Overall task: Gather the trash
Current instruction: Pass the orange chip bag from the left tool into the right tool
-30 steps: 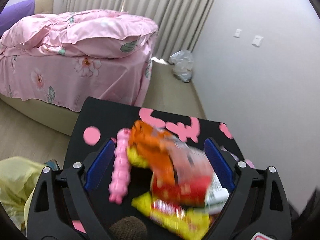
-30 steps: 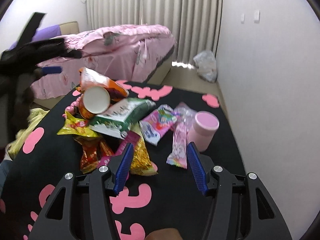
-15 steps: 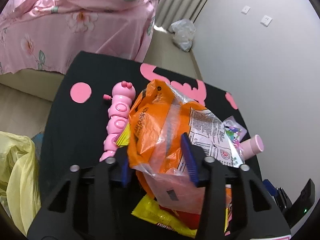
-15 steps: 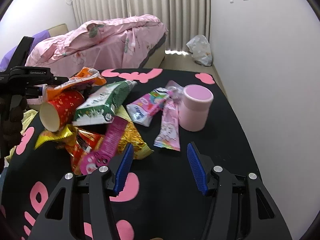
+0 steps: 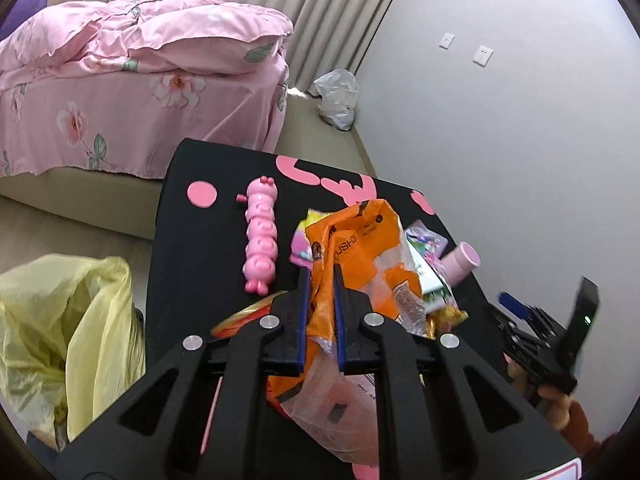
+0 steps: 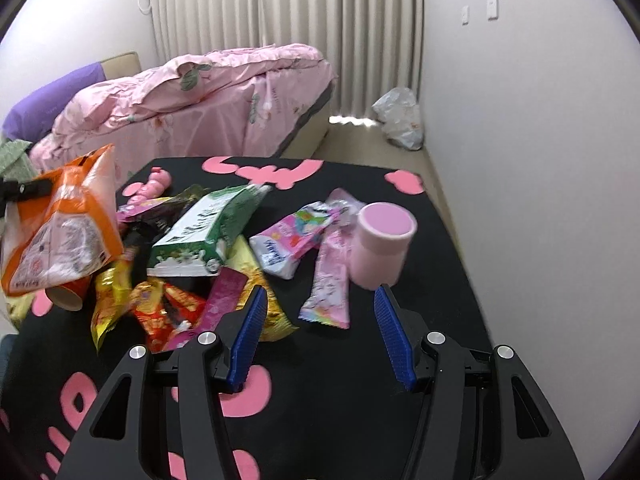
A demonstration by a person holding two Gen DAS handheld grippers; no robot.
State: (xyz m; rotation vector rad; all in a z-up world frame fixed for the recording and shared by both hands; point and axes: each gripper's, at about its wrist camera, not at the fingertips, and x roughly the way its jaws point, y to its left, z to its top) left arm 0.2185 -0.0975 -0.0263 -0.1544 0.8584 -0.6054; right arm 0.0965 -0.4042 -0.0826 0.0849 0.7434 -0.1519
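We've got the orange snack bag (image 5: 360, 256) pinched in the left gripper (image 5: 319, 280), right gripper (image 6: 320, 320) wide & empty; next, w/ luck, into the yellow trash bag (image 5: 68, 320).

A home bedroom. A bed (image 6: 224, 100) with a pink flowered quilt (image 5: 152, 40) stands before long pale curtains (image 6: 280, 4). A purple pillow (image 6: 52, 104) lies at its head, and light switches (image 5: 482, 55) dot the plain wall.
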